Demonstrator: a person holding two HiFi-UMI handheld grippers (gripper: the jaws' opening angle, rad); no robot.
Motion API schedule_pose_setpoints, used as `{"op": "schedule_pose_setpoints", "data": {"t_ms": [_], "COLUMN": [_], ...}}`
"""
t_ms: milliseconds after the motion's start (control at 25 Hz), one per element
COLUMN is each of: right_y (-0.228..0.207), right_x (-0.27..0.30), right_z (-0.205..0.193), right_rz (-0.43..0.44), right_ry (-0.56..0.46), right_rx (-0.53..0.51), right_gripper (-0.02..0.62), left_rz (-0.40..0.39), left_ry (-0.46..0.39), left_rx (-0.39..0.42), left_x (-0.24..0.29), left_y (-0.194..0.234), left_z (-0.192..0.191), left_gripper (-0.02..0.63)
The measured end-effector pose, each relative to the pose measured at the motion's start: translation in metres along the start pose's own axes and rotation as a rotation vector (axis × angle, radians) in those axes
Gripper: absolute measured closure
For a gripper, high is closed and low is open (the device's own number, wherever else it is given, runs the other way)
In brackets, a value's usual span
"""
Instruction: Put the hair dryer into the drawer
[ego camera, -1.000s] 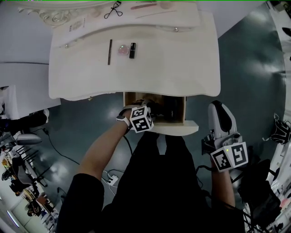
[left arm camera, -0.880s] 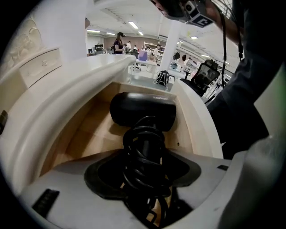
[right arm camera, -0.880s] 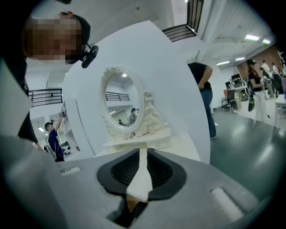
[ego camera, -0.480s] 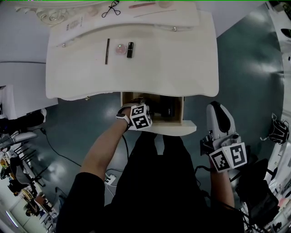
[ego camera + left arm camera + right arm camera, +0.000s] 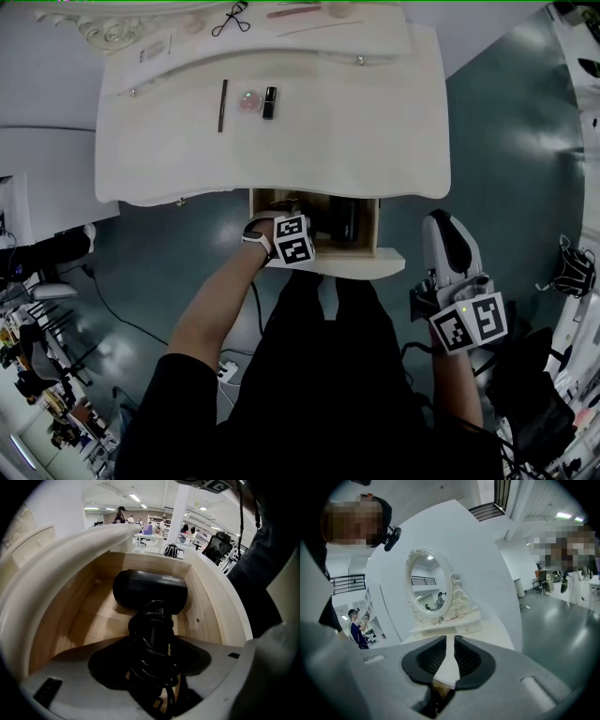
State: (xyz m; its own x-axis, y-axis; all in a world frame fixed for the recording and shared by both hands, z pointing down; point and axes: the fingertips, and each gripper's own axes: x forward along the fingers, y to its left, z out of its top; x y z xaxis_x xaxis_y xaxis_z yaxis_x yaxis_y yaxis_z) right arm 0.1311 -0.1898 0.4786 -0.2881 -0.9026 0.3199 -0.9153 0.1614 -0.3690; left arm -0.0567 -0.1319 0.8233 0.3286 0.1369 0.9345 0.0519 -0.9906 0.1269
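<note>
While clamped by left claw [image 5: 152,663] | hair dryer [image 5: 150,590] lies inside open drawer [image 5: 207,606]

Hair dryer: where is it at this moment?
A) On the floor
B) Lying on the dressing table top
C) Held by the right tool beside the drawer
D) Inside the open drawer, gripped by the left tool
D: in the left gripper view, the left tool is closed on the cord-wrapped handle of the black hair dryer, whose body sits inside the wooden drawer.
</note>
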Motion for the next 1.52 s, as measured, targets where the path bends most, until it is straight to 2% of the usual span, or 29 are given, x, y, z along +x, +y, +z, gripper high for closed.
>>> {"op": "schedule_pose_setpoints", "data": {"t_ms": [160, 360, 480, 600, 840, 1120, 1240, 1360, 1520], "right_y": [0.005, 0.009, 0.009, 0.007, 0.009, 0.020, 0.032, 0.044, 0.059], "right_x": [-0.002, -0.007, -0.009, -0.011, -0.010, 0.002, 0.007, 0.009, 0.007], "right_z": [0.001, 0.002, 0.004, 0.010, 0.042, 0.076, 0.093, 0.109, 0.129], "right_rz": [0.009, 0.018, 0.018, 0.017, 0.018, 0.034, 0.062, 0.089, 0.109], "right_ry": [-0.002, -0.007, -0.015, -0.030, -0.094, -0.167, -0.192, -0.216, -0.255], "right_rx": [-0.007, -0.019, -0.028, -0.049, -0.137, -0.256, -0.331, -0.385, -0.381], "right_gripper": [0.541, 0.541, 0.541, 0.541, 0.541, 0.543, 0.546, 0.552, 0.560], "left_rz": [-0.014, -0.005, 0.026, 0.102, 0.255, 0.393, 0.473, 0.583, 0.679], "left_ry": [0.034, 0.013, -0.015, -0.078, -0.259, -0.577, -0.705, -0.795, -0.970], "left_rx": [-0.034, -0.096, -0.117, -0.154, -0.228, -0.383, -0.404, -0.412, -0.529], "left_x": [0.005, -0.002, -0.017, -0.045, -0.134, -0.256, -0.305, -0.350, -0.409], "left_y": [0.000, 0.000, 0.004, 0.015, 0.029, 0.038, 0.046, 0.050, 0.053], "left_z": [-0.005, -0.006, -0.005, 0.001, 0.029, 0.085, 0.104, 0.113, 0.121], "left_gripper": [0.341, 0.331, 0.330, 0.330, 0.330, 0.333, 0.339, 0.347, 0.360]}}
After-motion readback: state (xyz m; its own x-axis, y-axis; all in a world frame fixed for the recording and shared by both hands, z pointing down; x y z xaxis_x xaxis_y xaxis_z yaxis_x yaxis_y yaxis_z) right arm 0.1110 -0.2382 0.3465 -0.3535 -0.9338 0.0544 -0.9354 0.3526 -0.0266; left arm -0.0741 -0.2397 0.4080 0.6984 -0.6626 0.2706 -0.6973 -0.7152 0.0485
